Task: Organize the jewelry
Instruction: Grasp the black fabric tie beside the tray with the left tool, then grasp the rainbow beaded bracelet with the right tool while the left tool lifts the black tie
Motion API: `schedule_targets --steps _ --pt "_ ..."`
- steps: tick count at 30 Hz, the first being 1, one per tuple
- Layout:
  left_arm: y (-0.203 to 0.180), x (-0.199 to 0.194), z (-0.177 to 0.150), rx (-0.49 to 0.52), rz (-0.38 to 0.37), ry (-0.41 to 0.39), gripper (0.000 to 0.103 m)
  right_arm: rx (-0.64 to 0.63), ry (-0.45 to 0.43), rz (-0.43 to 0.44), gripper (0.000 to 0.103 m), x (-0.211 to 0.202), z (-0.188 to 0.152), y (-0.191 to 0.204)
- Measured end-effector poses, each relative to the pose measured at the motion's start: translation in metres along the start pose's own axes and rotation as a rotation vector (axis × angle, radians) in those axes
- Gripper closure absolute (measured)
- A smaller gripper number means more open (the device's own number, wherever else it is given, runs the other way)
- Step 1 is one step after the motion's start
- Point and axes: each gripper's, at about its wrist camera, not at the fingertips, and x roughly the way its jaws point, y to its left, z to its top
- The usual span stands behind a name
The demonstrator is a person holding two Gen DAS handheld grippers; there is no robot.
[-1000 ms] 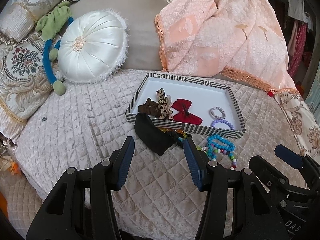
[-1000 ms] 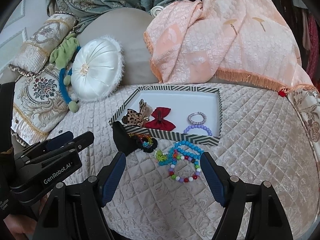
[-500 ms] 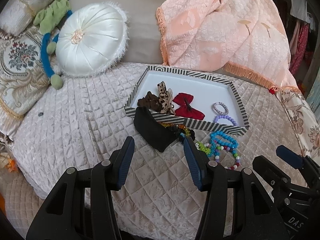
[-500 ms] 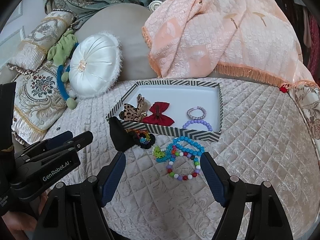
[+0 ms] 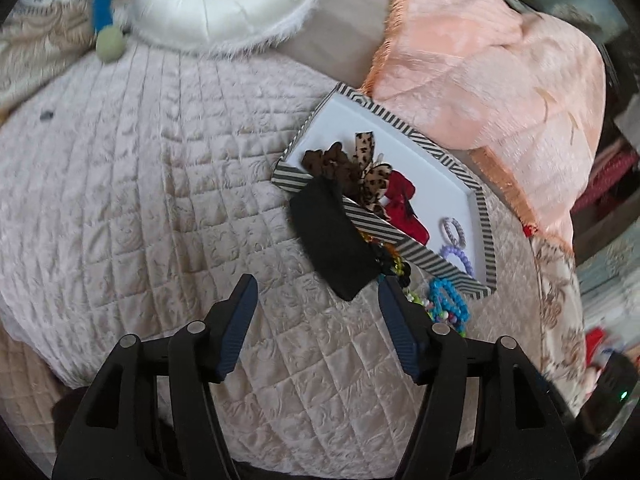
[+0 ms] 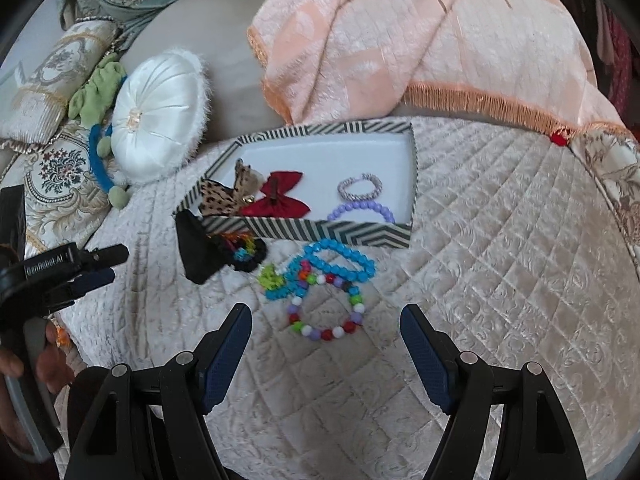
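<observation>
Right wrist view: my right gripper (image 6: 326, 340) hangs over the quilted bed (image 6: 500, 280), jaws wide apart with nothing between them, the multicolour bead bracelet (image 6: 326, 312) lying just beyond the tips.
Left wrist view: my left gripper (image 5: 316, 312) has just been opening its jaws; they stand wide with only quilt between them, aimed at the black pouch (image 5: 332, 236).
Step in hand: I judge this to be the approach to the loose pieces on the bed, each gripper lining up on its own item.
Doing it well, right: I would straddle one side of the bead loop, not the whole ring, and close low so the beads cannot roll out.
Doing it well, left: I would take the pouch by its near corner, clear of the striped tray (image 5: 376, 228) wall it leans on, so the tray is not dragged.
Risk: the blue bead bracelet (image 6: 340, 260) and the green piece (image 6: 272, 278) touch the multicolour one and may lift with it.
Where things lie: loose items sit on the bed just near of the tray; the black scrunchie (image 6: 244, 254) touches the pouch.
Already in the tray: red bow (image 6: 280, 196), leopard bow (image 6: 224, 196), silver bracelet (image 6: 360, 186), lilac bead bracelet (image 6: 362, 212).
Look of the beads: round, glossy, strung in floppy loops.
</observation>
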Motion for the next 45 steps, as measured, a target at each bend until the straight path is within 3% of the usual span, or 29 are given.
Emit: schedule_targets --steps 7,10,14,17,19,20,21,24,26,28,30,36,45 --pt "-0.003 0.04 0.016 -0.042 0.002 0.055 0.039 0.022 0.033 0.015 0.029 0.015 0.0 -0.018" --pt "-0.003 0.057 0.025 -0.071 0.014 0.066 0.039 0.031 0.038 0.072 0.03 0.019 0.002 -0.021" --pt "0.0 0.08 0.036 -0.116 0.029 0.076 0.039 -0.041 0.039 0.129 0.044 0.026 0.01 -0.002" --pt "0.001 0.091 0.04 -0.131 0.022 0.076 0.04 -0.123 0.054 0.19 0.047 0.038 0.017 0.023" --pt "0.0 0.097 0.04 -0.111 0.027 0.08 0.045 -0.167 0.061 0.214 0.048 0.047 0.019 0.036" --pt "-0.001 0.098 0.039 -0.098 0.032 0.079 0.059 -0.198 0.065 0.228 0.049 0.054 0.022 0.046" --pt "-0.001 0.097 0.039 -0.085 0.034 0.079 0.07 -0.218 0.068 0.235 0.049 0.06 0.023 0.053" --pt "-0.001 0.093 0.04 -0.067 0.024 0.071 0.082 -0.298 0.069 0.261 0.049 0.083 0.03 0.075" --pt "0.002 0.084 0.042 -0.054 0.03 0.055 0.083 -0.329 0.083 0.268 0.05 0.097 0.034 0.084" --pt "0.007 0.072 0.044 -0.042 0.035 0.035 0.084 -0.353 0.1 0.267 0.057 0.111 0.037 0.09" --pt "0.012 0.061 0.045 -0.032 0.041 0.015 0.084 -0.371 0.121 0.262 0.074 0.126 0.039 0.093" --pt "0.024 0.035 0.047 -0.031 0.054 -0.022 0.084 -0.359 0.155 0.264 0.1 0.145 0.038 0.093" --pt "0.023 0.019 0.037 -0.008 0.07 -0.051 0.084 -0.282 0.105 0.334 0.102 0.095 0.035 0.074"
